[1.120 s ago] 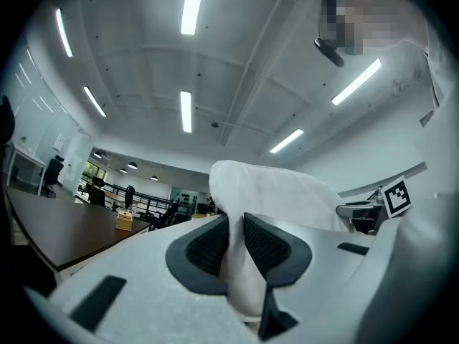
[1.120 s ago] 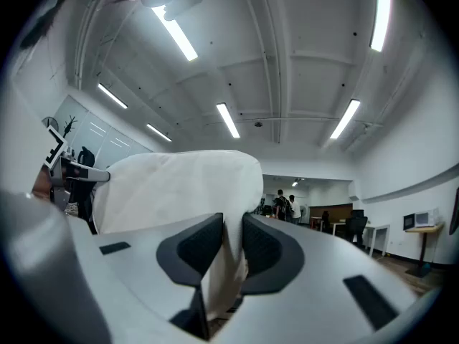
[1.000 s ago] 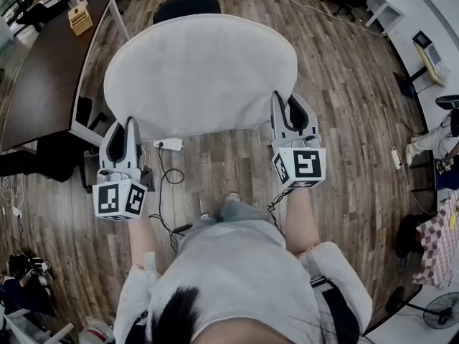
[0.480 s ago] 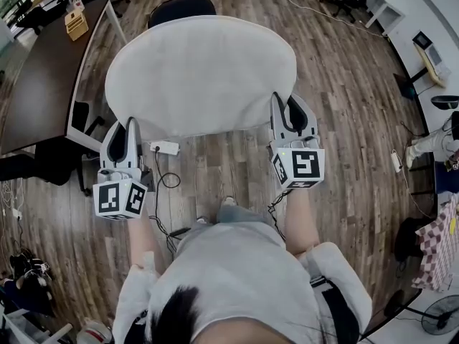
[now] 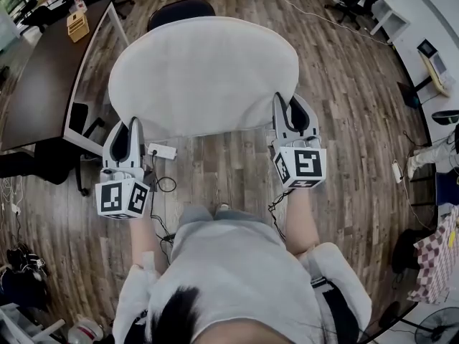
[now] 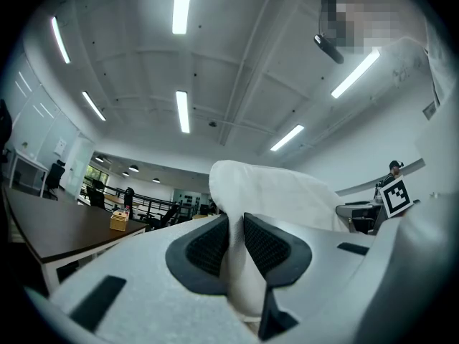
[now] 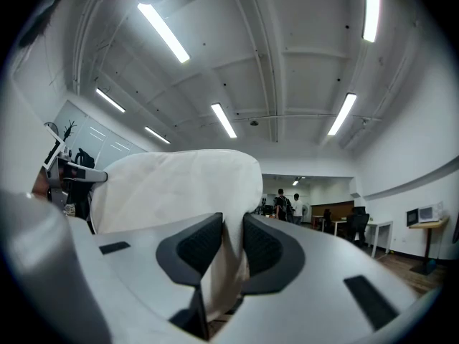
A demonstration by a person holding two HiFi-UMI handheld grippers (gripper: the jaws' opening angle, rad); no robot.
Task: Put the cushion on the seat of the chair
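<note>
A large round white cushion [image 5: 204, 74] is held flat in the air above the wooden floor. My left gripper [image 5: 126, 133] is shut on its near left edge, and my right gripper [image 5: 288, 110] is shut on its near right edge. In the left gripper view the white cushion [image 6: 276, 196] is pinched between the dark pads. In the right gripper view the cushion [image 7: 179, 185] rises from between the pads in the same way. A black chair [image 5: 179, 8] shows just beyond the cushion's far edge, mostly hidden by it.
A dark desk [image 5: 46, 70] with a small yellow box [image 5: 77, 24] runs along the left. A white power strip [image 5: 162, 151] and cables lie on the floor under the cushion. More chairs and a white shelf [image 5: 391, 9] stand far right.
Both grippers and the cushion have moved forward over the floor toward the black chair; the power strip now lies nearer my left gripper. The grips are unchanged.
</note>
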